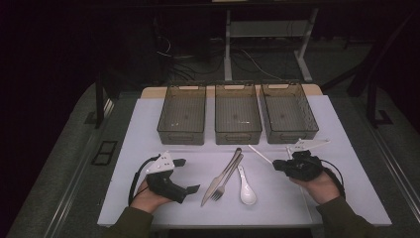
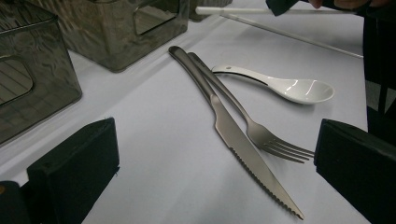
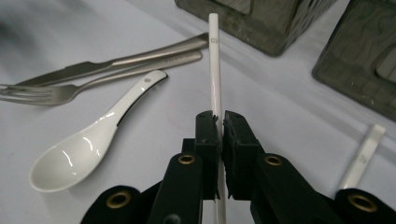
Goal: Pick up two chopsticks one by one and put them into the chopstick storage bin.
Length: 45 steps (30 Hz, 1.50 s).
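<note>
Brushed matt metal: knife (image 2: 243, 140), fork (image 2: 254, 128). Glossy white ceramic-looking spoon (image 2: 289, 87). Smoky translucent plastic bins (image 1: 237, 113) at 12 o'clock. Smooth matt white tabletop (image 1: 277, 198).

The surface (image 1: 148, 124) was white. Three bins (image 1: 237, 119) were a smoky, see-through grey with a fine ribbed pattern on their walls. The knife (image 2: 243, 144) and the fork (image 2: 261, 135) were dull silver metal, and the knife's edge carried a row of small serrations. The spoon (image 3: 88, 149) was glossy white with a dark line along its handle. The chopstick (image 3: 215, 60) held in the right tool (image 3: 219, 121) was white, like the second chopstick (image 3: 364, 154) beside it. Both tools were black; the left tool (image 1: 181, 174) bore a pale grey plate, and brass-coloured rivets dotted the right one. The person's sleeves (image 1: 131, 223) were olive green.
</note>
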Available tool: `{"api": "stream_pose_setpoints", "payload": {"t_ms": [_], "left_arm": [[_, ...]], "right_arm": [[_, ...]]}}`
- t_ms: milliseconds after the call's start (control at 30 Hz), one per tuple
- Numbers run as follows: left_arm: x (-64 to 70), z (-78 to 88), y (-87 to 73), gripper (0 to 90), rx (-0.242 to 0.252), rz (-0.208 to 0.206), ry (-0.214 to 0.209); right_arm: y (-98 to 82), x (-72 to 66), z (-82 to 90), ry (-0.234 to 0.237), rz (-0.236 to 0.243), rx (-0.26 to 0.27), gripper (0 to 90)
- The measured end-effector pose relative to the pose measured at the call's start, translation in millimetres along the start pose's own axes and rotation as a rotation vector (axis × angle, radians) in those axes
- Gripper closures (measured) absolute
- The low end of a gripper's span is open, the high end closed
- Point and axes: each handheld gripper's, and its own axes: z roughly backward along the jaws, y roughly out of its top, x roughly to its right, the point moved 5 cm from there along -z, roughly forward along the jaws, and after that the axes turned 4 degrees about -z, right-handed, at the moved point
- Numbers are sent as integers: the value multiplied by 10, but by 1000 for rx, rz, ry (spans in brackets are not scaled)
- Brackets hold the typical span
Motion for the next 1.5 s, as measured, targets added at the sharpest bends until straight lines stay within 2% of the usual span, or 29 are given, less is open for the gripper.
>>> {"api": "stream_pose_setpoints", "payload": {"t_ms": [300, 867, 1033, 1233, 1333, 1500], "left_arm": [[-4, -4, -2, 0, 2, 9, 0], [-2, -1, 2, 0, 10, 5, -10], [-2, -2, 4, 0, 12, 12, -11], [0, -9, 10, 0, 19, 12, -19], [4, -12, 13, 0, 17, 9, -24], [10, -8, 20, 0, 17, 6, -27]], "right_arm": [[272, -38, 1, 13, 31, 28, 846], [999, -262, -234, 44, 78, 37, 846], [1203, -350, -364, 57, 88, 27, 846], [1437, -436, -557, 49, 100, 18, 846], [1534, -483, -655, 49, 83, 11, 846], [1696, -535, -819, 42, 93, 3, 845]]}}
